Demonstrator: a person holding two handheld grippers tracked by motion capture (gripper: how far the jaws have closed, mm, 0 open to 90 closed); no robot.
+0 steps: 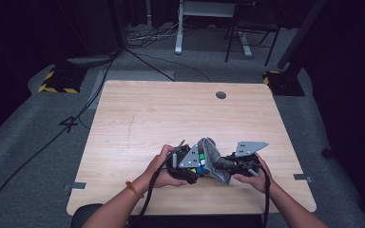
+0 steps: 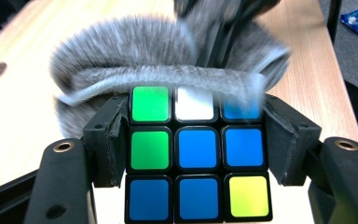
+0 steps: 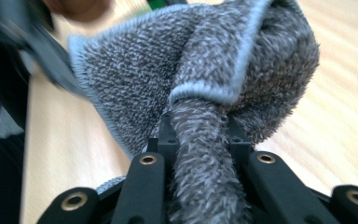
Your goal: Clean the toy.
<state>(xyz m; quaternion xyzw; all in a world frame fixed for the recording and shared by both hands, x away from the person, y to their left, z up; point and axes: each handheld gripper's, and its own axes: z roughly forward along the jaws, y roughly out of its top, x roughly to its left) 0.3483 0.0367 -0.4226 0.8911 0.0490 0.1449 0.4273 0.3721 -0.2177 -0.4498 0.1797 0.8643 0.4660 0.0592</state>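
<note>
Closest to me, my left gripper is clamped on a puzzle cube, its two black jaws pressing the cube's left and right sides. The face toward the camera shows mostly blue squares, with two green ones up the left column, a white one at top centre and a yellow-green one at the bottom right corner. In the high view that same left gripper sits near the front edge of the wooden table, with my left hand wrapped round its body and the cube showing as a few bright squares beside the grey plate. Just beyond the cube's top edge, a grey fluffy cloth lies draped against it, its hemmed border touching the top row of squares. My right gripper is closed on a bunched fold of that cloth, the fabric squeezed between its jaws and spreading out past them. From above, the cloth bridges the two grippers, with my right gripper and right hand just to its right. Farther off, the tabletop carries a round grommet hole near its back edge.
</note>
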